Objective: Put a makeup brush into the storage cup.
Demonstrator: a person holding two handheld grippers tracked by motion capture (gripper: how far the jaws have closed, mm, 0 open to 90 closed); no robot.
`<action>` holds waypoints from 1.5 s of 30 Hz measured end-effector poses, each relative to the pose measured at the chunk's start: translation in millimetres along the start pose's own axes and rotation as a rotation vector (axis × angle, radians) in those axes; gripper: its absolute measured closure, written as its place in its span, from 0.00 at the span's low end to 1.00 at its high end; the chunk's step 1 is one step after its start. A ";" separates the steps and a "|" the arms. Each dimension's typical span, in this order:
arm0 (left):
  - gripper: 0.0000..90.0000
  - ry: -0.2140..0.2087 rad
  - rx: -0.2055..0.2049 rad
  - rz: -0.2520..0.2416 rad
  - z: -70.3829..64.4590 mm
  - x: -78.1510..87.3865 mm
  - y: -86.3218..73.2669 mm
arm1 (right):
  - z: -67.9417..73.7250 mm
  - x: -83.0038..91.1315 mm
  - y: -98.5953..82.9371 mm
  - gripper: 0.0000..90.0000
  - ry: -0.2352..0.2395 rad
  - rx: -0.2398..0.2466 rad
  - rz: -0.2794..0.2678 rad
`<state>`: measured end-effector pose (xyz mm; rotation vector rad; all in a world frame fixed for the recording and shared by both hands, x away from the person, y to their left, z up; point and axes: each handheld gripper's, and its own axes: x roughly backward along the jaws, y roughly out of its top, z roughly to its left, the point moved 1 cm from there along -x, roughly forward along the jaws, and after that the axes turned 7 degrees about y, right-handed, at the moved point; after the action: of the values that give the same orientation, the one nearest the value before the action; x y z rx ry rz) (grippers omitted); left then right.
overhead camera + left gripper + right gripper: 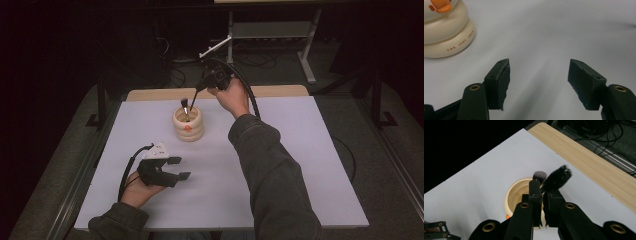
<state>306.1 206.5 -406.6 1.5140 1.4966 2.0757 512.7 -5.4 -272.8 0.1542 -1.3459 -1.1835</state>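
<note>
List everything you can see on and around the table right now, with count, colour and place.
Holder: 1, cream, ringed, orange mark on front, far-centre of table.
Brushes: 2, dark; one standing in the holder, one above its mouth in the right gripper.
Table: 1, white top, wooden strip at far edge.
Left gripper: 1, black, open, near-left over the table.
Right gripper: 1, black, shut on a brush above the holder.
Sleeves: 2, dark green.

Black makeup brush with fluffy dark bristles (556, 179): tilted, bristle end up, pinched over the cup mouth. Cream ribbed ceramic cup with orange duck bill (188, 126): upright on white desk, far-centre; second dark-tipped brush (184, 106) stands inside.
</note>
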 end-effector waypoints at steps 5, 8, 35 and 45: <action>0.38 -0.002 -0.002 0.001 -0.1 0.2 0.3 | -1.5 -3.3 -2.0 0.94 -0.004 -0.003 0.006; 0.37 0.002 -0.007 -0.002 0.4 0.6 0.5 | -2.3 -5.8 -3.5 0.94 -0.002 -0.005 0.002; 0.34 0.016 0.004 -0.009 1.1 1.3 0.6 | -8.0 -26.7 -13.0 0.93 0.003 -0.022 0.013; 0.33 0.012 0.006 -0.006 0.6 1.5 0.5 | -14.6 -38.4 -22.4 0.93 0.011 -0.041 0.017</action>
<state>306.0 207.6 -405.2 1.4996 1.5106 2.0828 520.1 4.4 -317.9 0.1199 -1.3099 -1.1933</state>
